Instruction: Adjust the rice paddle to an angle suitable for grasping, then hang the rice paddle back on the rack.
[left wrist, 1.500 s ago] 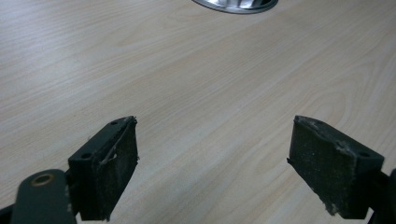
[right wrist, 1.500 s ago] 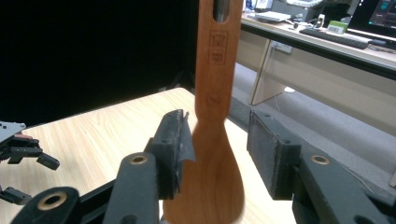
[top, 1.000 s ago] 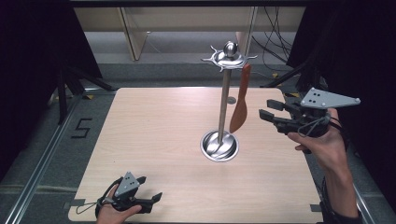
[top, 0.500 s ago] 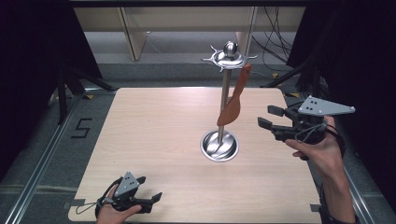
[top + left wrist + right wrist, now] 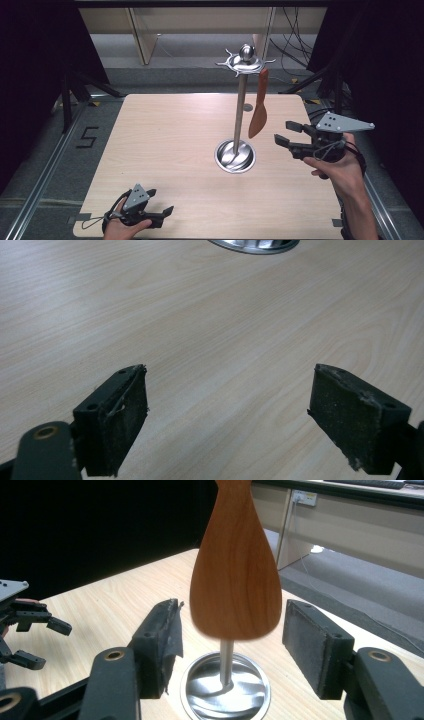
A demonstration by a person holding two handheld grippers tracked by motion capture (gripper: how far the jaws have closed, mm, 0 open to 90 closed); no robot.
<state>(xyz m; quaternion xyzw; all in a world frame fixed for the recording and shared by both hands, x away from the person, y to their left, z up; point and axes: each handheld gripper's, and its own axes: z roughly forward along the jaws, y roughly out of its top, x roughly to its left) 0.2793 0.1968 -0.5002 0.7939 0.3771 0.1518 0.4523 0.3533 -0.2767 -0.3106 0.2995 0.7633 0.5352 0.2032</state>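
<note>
Left gripper [image 5: 162,216] resting at the near table [image 5: 170,140] edge, jaws apart and empty, right gripper [image 5: 286,134] jaws just widened, clear of the wooden spatula [image 5: 258,113], which hangs from the metal utensil stand [image 5: 241,110] beyond, blade free above its round base.

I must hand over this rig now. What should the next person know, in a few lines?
Right hand-held gripper: open, jaws just opened, clear of the wooden spatula.
Left hand-held gripper: open, empty, low over the table at its near edge.
Spatula hangs from the metal stand, over its round base.
Done: spatula hung and released.
Left: draw the right gripper back.
</note>
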